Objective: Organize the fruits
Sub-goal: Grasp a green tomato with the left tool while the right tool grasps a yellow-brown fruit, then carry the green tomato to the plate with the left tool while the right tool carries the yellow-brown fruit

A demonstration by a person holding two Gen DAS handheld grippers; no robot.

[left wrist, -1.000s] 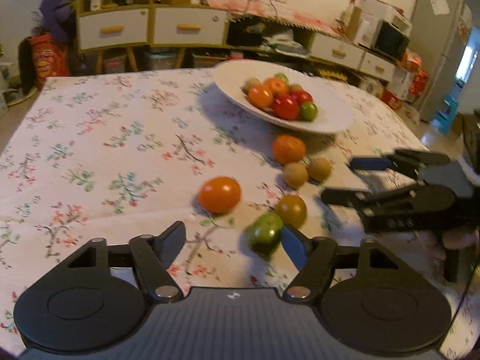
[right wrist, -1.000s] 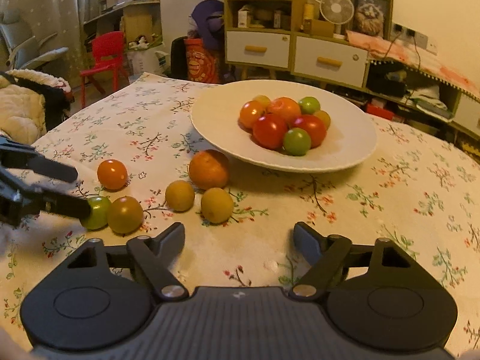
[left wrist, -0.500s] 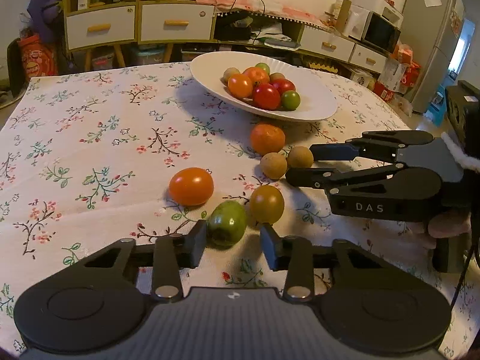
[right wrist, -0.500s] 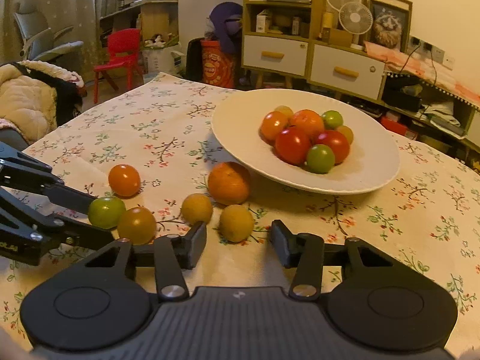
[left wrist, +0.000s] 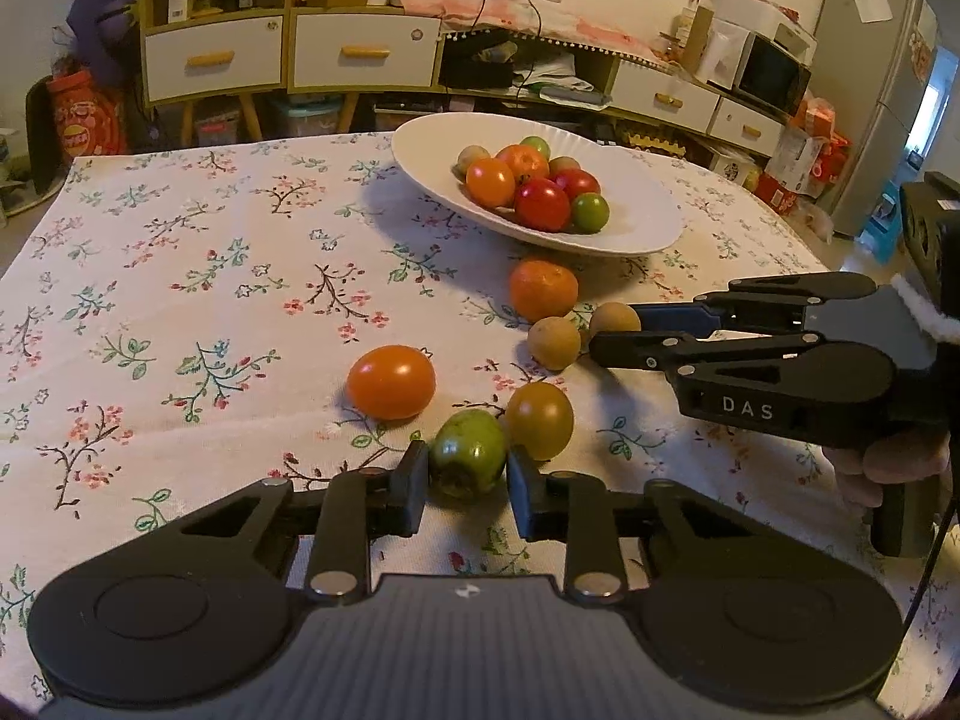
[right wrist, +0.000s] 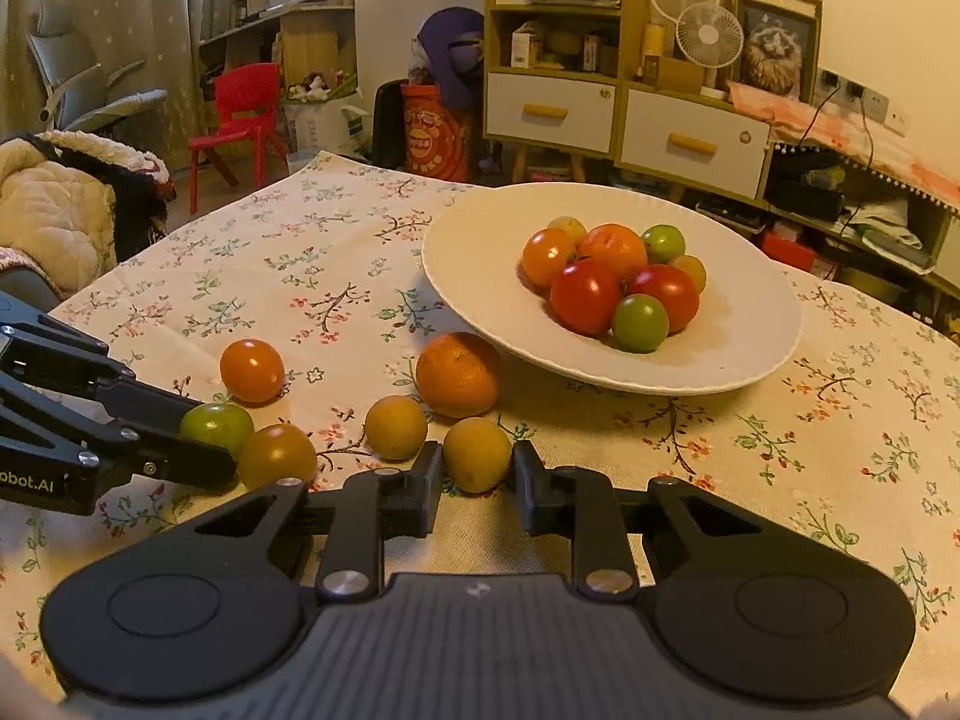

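The table (right wrist: 840,450), under a floral cloth, carries a wide white bowl (right wrist: 738,354) toward its far edge, already heaped with red, orange and green fruit, while six loose pieces lie on the cloth between the bowl and the near edge. The largest of them, an orange (right wrist: 458,373), sits just beside the bowl's rim; an orange tomato (right wrist: 252,370) lies apart to the left. The left gripper (left wrist: 467,480) has its fingers closed narrowly against both sides of a green tomato (left wrist: 468,457), which touches a brownish tomato (left wrist: 539,420). The right gripper (right wrist: 478,480) likewise pinches a small tan fruit (right wrist: 477,453), its twin (right wrist: 396,426) just beside. Both picks look made, so the step in hand is the lift; next, each should rise straight up, clear the neighbours, and carry over the bowl's rim before opening.
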